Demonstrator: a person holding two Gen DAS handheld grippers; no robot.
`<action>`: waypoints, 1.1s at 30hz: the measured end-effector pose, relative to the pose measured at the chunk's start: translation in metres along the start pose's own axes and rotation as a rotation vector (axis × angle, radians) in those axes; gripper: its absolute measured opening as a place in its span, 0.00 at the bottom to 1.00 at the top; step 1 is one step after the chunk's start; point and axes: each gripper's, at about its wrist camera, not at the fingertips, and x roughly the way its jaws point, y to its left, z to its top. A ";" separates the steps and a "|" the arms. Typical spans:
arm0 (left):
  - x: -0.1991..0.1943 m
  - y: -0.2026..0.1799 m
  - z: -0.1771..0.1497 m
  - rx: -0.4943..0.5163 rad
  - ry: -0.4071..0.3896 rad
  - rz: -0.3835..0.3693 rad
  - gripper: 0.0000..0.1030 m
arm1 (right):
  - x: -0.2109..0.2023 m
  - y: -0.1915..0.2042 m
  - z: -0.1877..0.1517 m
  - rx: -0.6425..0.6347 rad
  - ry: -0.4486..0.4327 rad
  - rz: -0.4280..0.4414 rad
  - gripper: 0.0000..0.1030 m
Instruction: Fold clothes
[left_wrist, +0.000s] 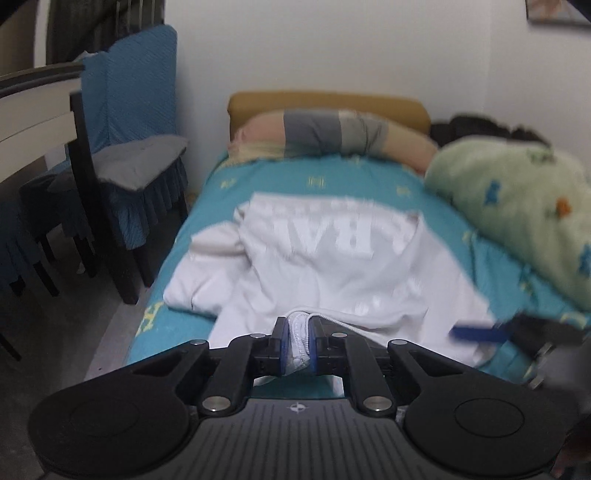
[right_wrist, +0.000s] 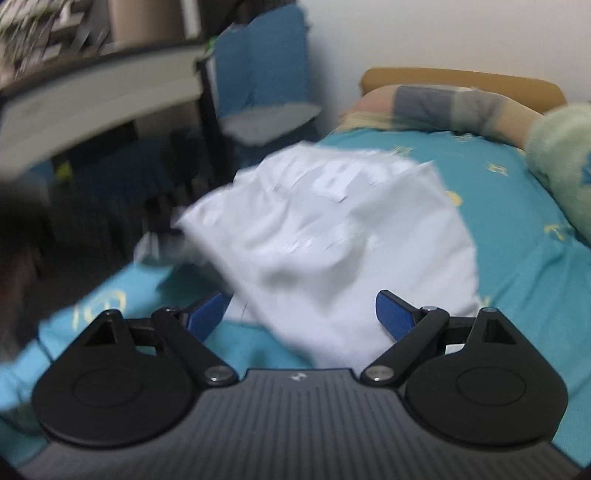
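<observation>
White garment (left_wrist: 332, 266) lies spread on the teal bed (left_wrist: 207, 206); the left tool (left_wrist: 295, 341) pinches its near hem at 6 o'clock, while the right tool (right_wrist: 303, 314) gapes wide.

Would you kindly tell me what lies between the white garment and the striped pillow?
Only bare teal bedsheet separates the white garment from the striped pillow, clearest in the left wrist view.

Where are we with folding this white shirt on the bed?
Done: the white shirt lies on the teal bedsheet, one side bunched inward, though blur hides whether that is a proper fold. In hand: the left gripper is shut on the shirt's near hem; the right gripper hangs open over the near edge, holding nothing. Left: no compact folded stack shows, so most folding remains.
</observation>
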 end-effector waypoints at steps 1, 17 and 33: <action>-0.007 0.000 0.003 -0.014 -0.020 -0.011 0.12 | 0.003 0.005 0.000 -0.023 0.018 -0.009 0.88; -0.023 -0.034 -0.010 -0.113 -0.129 -0.027 0.11 | -0.055 -0.064 0.026 0.305 -0.227 -0.371 0.89; -0.059 -0.041 -0.009 -0.181 -0.189 -0.037 0.10 | -0.119 -0.041 0.043 0.146 -0.506 -0.583 0.89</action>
